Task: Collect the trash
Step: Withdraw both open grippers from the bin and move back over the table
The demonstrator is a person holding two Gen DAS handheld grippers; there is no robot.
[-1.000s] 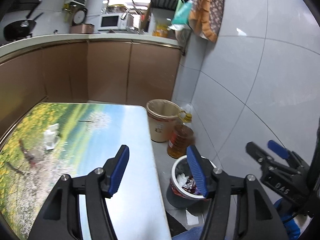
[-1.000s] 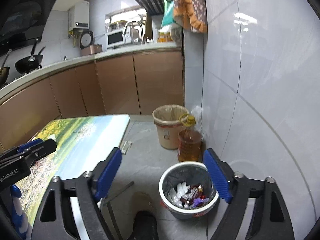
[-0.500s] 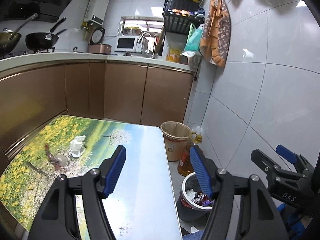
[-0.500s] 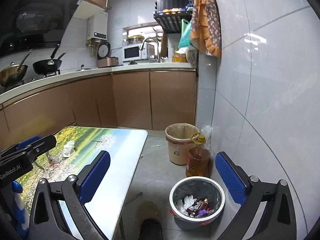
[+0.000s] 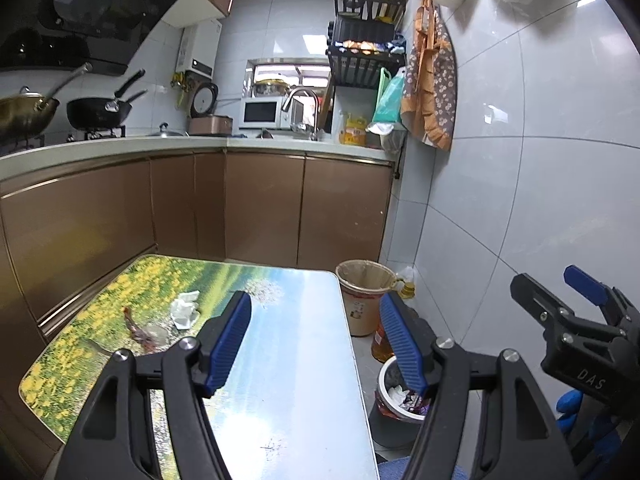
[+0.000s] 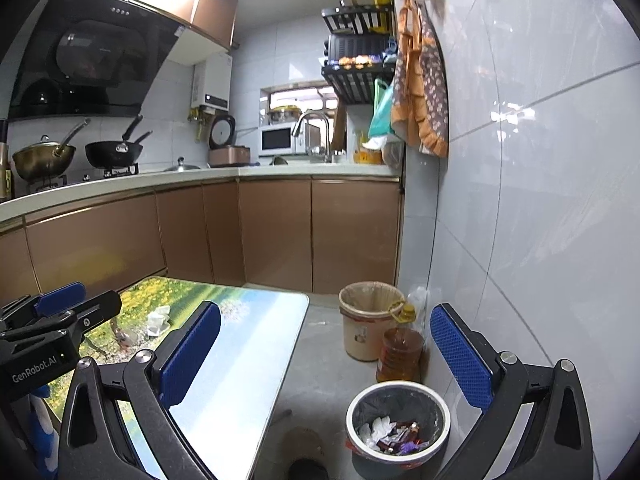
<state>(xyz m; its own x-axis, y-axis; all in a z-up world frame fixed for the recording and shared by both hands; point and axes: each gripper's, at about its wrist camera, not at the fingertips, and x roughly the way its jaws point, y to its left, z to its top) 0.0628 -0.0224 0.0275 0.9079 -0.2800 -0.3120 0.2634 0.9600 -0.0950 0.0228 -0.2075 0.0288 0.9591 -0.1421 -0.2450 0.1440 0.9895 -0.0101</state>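
A crumpled white tissue point(image 5: 185, 309) and a small clear wrapper point(image 5: 155, 333) lie on the flower-print table point(image 5: 296, 360), far left of centre; the tissue also shows in the right wrist view point(image 6: 158, 320). A small round bin point(image 6: 396, 428) with a dark liner stands on the floor right of the table and holds tissue and coloured wrappers; it also shows in the left wrist view point(image 5: 400, 396). My left gripper point(image 5: 316, 340) is open and empty above the table's near right part. My right gripper point(image 6: 326, 354) is open wide and empty, raised above the floor near the bin.
A beige lined bucket point(image 6: 370, 320) and an oil bottle point(image 6: 401, 354) stand by the tiled wall point(image 6: 520, 240) behind the bin. Brown cabinets point(image 6: 276, 232) run behind the table. A dark round object point(image 6: 306, 470) sits on the floor at the bottom edge.
Both grippers have risen and pulled back, so more of the kitchen shows. The right gripper's jaws have opened wider. The trash on the table and in the bin has not moved.
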